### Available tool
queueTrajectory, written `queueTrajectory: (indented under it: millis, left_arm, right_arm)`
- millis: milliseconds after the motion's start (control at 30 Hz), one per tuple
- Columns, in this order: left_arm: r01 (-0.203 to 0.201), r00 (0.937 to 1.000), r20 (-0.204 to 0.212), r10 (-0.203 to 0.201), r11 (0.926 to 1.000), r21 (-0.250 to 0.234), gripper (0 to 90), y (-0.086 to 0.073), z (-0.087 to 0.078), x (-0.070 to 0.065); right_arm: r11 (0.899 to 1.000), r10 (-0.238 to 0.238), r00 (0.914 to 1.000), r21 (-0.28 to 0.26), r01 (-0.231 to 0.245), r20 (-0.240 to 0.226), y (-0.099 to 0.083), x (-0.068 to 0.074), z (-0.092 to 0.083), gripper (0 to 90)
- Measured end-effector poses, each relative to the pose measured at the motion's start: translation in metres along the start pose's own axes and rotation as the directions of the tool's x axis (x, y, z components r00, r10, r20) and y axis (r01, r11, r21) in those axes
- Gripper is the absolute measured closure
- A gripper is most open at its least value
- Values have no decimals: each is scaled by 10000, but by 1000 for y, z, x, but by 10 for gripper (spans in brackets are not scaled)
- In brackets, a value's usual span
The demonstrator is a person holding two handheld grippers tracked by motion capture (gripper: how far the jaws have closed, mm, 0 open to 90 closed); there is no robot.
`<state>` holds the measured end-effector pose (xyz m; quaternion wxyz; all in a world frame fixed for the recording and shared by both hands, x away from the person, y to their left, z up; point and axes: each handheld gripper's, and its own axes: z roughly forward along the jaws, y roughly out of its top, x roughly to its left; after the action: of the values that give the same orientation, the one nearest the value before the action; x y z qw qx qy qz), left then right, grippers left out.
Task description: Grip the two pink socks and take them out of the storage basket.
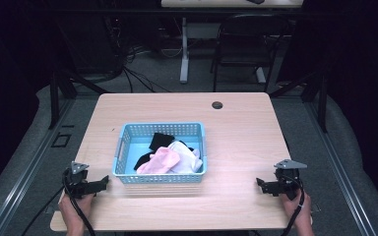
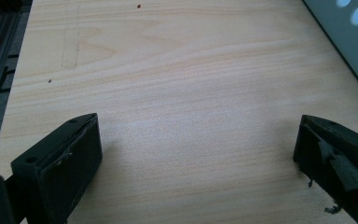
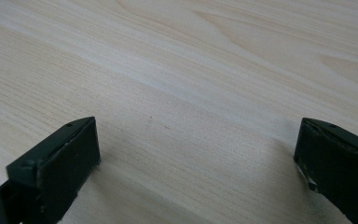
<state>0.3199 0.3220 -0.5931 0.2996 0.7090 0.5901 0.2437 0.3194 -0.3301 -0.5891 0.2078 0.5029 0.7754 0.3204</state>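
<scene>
Left gripper (image 1: 103, 184): held low over the near-left corner of the pale wooden table (image 1: 246, 132); jaws spread wide with nothing between them, bare wood grain is seen between them in the left gripper view.
Basket: a light-blue perforated plastic basket (image 1: 123, 147) stands at mid-table, just right of the left gripper; it is judged light and fairly stiff, best taken by a rim.
Contents: a pink soft cloth (image 1: 160, 161), a white cloth (image 1: 187, 156) and a black cloth (image 1: 161, 140) lie heaped in the basket's right half; all are judged limp and light, best pinched at a raised fold.
Right gripper (image 1: 260, 185): held over the near-right edge, well apart from the basket; jaws likewise spread wide and empty.
Views: the basket's layout and contents are given by the high view; a corner of the basket wall (image 2: 354, 42) is caught by the left gripper view; table grain (image 3: 191, 70) is seen in the right gripper view.
</scene>
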Motion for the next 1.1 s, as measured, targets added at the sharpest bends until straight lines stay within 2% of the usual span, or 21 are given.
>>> queueTrajectory:
  millis: [167, 233, 267, 367, 433, 633, 733, 967, 1100]
  left_arm:
    - [-12, 10000, 4, 12, 10000, 27, 7, 0, -1, 1]
    - [105, 9999, 97, -106, 9999, 71, 5, 0, -2, 3]
    - [126, 9996, 239, -129, 9998, 126, 5, 2, -6, 6]
    - [92, 9996, 256, -97, 9998, 193, 5, 6, -13, 9]
    - [98, 9993, 348, -106, 9997, 227, 5, 15, -26, 14]
    - [16, 9980, 632, -30, 9998, 218, 16, 31, -45, 17]
    - [-287, 9960, 850, 263, 9992, 268, 21, 44, -55, 11]
    - [-643, 9913, 1182, 574, 9964, 560, 16, 63, -60, 0]
    - [-1036, 9874, 1279, 931, 9916, 779, 11, 76, -61, -10]
  right_arm:
    - [10000, 6, 10000, 2, -6, 3, 0, 0, 0, 0]
    - [10000, -1, 10000, 7, 1, 4, 0, 0, 0, 0]
    - [10000, 1, 10000, 2, -1, 4, 0, 0, 0, 0]
    - [10000, 1, 10000, 3, -1, 4, 0, 0, 0, 0]
    - [10000, -2, 10000, 9, 2, 6, 0, 0, 0, 0]
    - [10000, 0, 10000, 6, 0, 5, 0, 0, 0, 0]
    - [10000, 28, 10000, -13, -28, -2, 0, 1, 0, 0]
    - [9999, 96, 9999, -62, -95, 102, 0, 2, 0, 0]
    - [10000, 84, 9999, -42, -84, 108, 0, 1, 0, 0]
